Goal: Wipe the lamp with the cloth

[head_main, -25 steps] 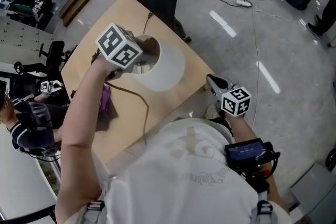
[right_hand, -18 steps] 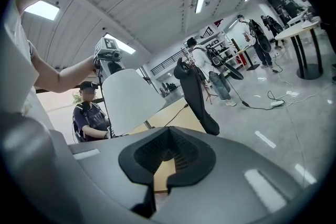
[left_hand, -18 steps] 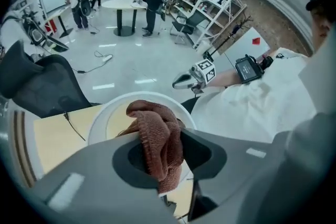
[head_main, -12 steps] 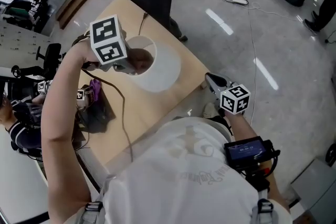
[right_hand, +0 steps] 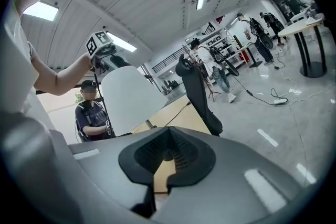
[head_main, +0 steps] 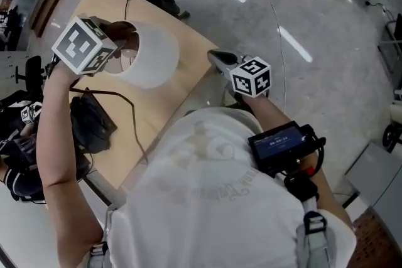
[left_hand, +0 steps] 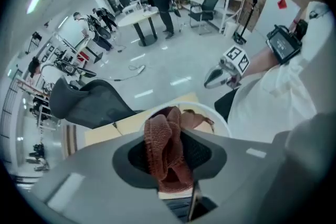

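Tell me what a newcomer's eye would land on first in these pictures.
The white lampshade stands out most, bright against the tan wooden table it sits on. The left gripper is at the shade's open top, shut on a reddish-brown cloth. The right gripper hangs beside the table's edge, with its jaws together and nothing between them.
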The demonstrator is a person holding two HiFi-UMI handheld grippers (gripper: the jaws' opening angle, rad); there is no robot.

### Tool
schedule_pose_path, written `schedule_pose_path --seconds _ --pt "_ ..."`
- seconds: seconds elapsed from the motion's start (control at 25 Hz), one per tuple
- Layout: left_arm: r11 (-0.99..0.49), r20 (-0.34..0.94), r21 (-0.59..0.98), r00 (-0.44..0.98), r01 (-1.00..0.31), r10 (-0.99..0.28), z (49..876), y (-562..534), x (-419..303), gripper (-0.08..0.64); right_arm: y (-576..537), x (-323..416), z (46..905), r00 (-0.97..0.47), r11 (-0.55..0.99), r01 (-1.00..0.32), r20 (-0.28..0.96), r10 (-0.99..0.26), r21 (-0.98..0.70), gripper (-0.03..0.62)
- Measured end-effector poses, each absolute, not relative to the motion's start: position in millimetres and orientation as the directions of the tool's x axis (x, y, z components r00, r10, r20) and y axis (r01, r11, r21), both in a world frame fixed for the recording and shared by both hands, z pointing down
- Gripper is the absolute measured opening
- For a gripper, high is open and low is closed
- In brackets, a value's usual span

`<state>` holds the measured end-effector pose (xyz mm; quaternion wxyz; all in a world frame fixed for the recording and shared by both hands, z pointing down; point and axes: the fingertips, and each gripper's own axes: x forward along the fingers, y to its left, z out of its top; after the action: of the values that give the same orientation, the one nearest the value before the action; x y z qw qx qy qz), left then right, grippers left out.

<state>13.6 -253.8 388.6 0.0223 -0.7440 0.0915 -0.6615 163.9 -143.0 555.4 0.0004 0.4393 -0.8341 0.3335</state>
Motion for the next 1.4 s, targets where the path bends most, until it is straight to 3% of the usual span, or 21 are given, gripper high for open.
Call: schedule_pose_path --seconds 0.2,0.32,0.48,0.68,0.8,0.96,1.16,1.4 --pt "-0.989 0.969 0.084 0.24 -0.118 0.053 375 -211 17 0.12 -144 154 556 -0.639 0.421 -0.722 0.296 -0.71 -0.549 0.012" --pt "-0.985 0.953 0.11 0.296 -0.137 0.065 361 -196 7 0.12 -144 150 554 -0.655 0.443 -0.716 0.297 -0.695 -0.54 0.012" --pt "-0.975 0.871 -0.015 0.476 -0.22 -0.121 326 -191 -8 0.121 -145 144 550 -0.683 0.486 -0.701 0.295 -0.668 -0.522 0.012" --pt "-0.864 0.551 -0.096 0.697 -0.494 -0.459 288 -189 -40 0.123 -137 145 558 -0.692 0.499 -0.7 0.312 -0.651 -0.511 0.012" --pt "-0.759 0.398 -0.065 0.681 -0.648 -0.615 288 -184 -83 0.123 -127 143 563 -0.699 0.503 -0.702 0.352 -0.622 -0.504 0.012" --pt "-0.601 0.296 -0.066 0.559 -0.797 -0.774 321 -186 -139 0.124 -126 136 559 -0.699 0.502 -0.707 0.388 -0.6 -0.497 0.012" --pt "-0.482 0.286 -0.041 0.452 -0.875 -0.845 423 -170 -177 0.124 -116 123 565 -0.696 0.511 -0.717 0.443 -0.565 -0.475 0.012" --pt "-0.511 0.396 0.122 0.514 -0.851 -0.761 568 -165 -145 0.121 -110 112 577 -0.667 0.506 -0.744 0.532 -0.522 -0.436 0.012"
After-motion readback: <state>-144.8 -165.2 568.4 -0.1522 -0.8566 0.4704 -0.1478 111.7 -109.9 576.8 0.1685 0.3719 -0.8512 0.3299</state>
